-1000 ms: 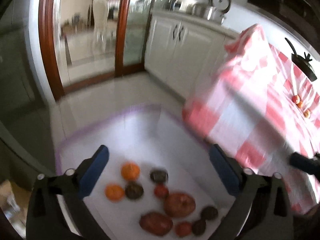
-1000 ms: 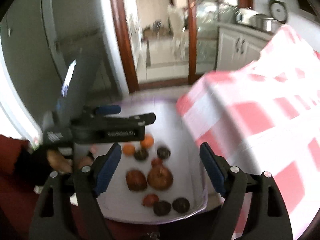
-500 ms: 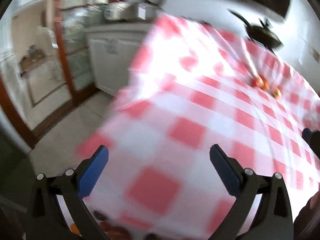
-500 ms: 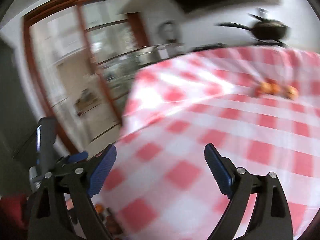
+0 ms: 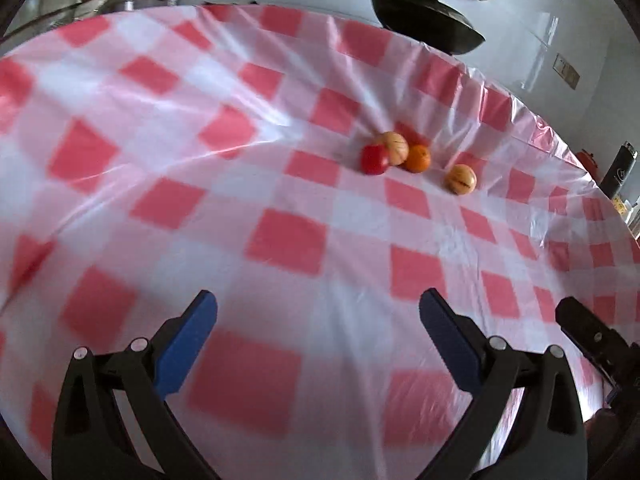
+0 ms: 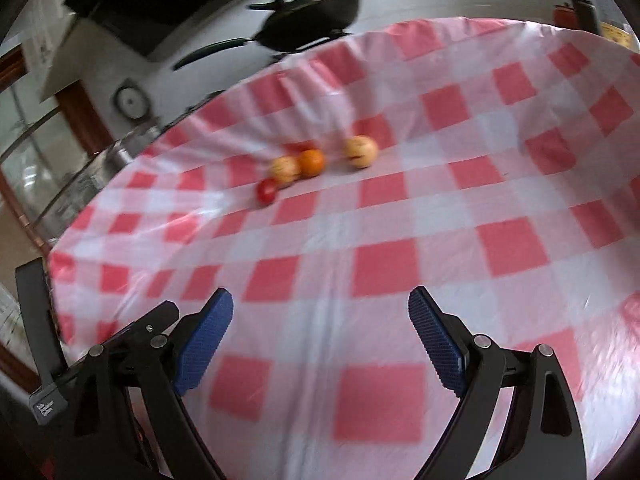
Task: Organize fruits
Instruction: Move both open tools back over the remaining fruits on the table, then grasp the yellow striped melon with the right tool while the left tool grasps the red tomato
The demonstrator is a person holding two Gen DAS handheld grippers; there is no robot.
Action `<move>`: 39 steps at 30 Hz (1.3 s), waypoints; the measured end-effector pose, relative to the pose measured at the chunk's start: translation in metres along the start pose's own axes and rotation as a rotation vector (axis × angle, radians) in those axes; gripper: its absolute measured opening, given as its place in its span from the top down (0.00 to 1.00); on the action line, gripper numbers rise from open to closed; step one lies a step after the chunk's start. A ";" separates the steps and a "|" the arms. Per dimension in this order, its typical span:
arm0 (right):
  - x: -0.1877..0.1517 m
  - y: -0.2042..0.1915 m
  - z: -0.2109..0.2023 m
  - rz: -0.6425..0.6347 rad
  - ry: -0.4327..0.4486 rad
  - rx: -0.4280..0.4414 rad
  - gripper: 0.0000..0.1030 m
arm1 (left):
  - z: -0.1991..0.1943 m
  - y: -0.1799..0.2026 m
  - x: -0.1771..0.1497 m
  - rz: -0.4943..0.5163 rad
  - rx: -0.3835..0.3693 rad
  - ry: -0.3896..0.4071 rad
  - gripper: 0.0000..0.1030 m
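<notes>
I'm holding both claws, left (image 5: 318, 316) and right (image 6: 320, 312), wide and empty over the table (image 5: 280, 240), fruits (image 5: 394, 154) sitting near its far edge.

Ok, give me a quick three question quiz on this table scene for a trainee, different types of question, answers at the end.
1. True or false: the left tongs and the right tongs are both open and hold nothing.
2. How many fruits lie on the checked tablecloth?
3. Multiple choice: the orange sits A) alone at the table edge, B) in a cluster beside a pale fruit and a red fruit, C) between the tongs.

Key: 1 true. 2 four; the other pale fruit lies a little apart. 3 B.
</notes>
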State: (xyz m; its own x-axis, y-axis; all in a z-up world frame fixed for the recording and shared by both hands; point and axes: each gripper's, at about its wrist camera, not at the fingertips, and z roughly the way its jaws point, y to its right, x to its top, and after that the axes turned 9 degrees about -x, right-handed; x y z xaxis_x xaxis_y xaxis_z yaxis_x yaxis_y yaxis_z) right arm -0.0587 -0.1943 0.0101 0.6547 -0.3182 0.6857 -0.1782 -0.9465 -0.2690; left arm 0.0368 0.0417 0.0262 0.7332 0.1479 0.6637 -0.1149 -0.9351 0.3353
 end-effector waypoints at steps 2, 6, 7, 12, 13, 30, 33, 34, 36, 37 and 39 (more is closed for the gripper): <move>0.011 0.007 0.015 0.003 -0.008 -0.033 0.15 | 0.018 0.003 0.006 -0.011 -0.017 -0.006 0.02; 0.028 0.012 0.040 -0.005 -0.019 -0.084 0.15 | 0.036 -0.001 0.020 -0.074 -0.092 0.002 0.02; 0.032 0.013 0.048 -0.009 -0.023 -0.099 0.15 | 0.039 -0.002 0.023 -0.085 -0.107 0.022 0.02; 0.045 0.018 0.079 -0.014 -0.043 -0.135 0.15 | 0.039 -0.001 0.023 -0.075 -0.153 0.033 0.02; 0.049 0.022 0.086 -0.004 -0.055 -0.132 0.15 | 0.038 0.000 0.023 -0.070 -0.161 0.034 0.02; 0.125 -0.014 0.183 -0.134 -0.098 -0.150 0.16 | 0.037 -0.005 0.023 -0.094 -0.178 0.045 0.02; 0.136 -0.033 0.206 -0.190 -0.122 -0.199 0.22 | 0.037 -0.006 0.023 -0.100 -0.176 0.046 0.02; 0.139 -0.036 0.211 -0.192 -0.128 -0.209 0.23 | 0.037 -0.006 0.023 -0.101 -0.176 0.046 0.02; 0.141 -0.038 0.217 -0.199 -0.142 -0.225 0.37 | 0.037 -0.006 0.023 -0.103 -0.177 0.045 0.02; 0.141 -0.038 0.215 -0.205 -0.133 -0.243 0.47 | 0.037 -0.006 0.023 -0.104 -0.177 0.045 0.02; 0.136 -0.032 0.206 -0.170 -0.142 -0.224 0.56 | 0.037 -0.007 0.022 -0.106 -0.178 0.046 0.02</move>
State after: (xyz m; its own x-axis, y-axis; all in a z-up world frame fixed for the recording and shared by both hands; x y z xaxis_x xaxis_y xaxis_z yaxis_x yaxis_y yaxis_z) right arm 0.1871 -0.1959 -0.0272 0.7821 -0.1586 0.6027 -0.2045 -0.9788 0.0077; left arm 0.0788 0.0394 0.0138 0.7165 0.2612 0.6469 -0.1579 -0.8425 0.5151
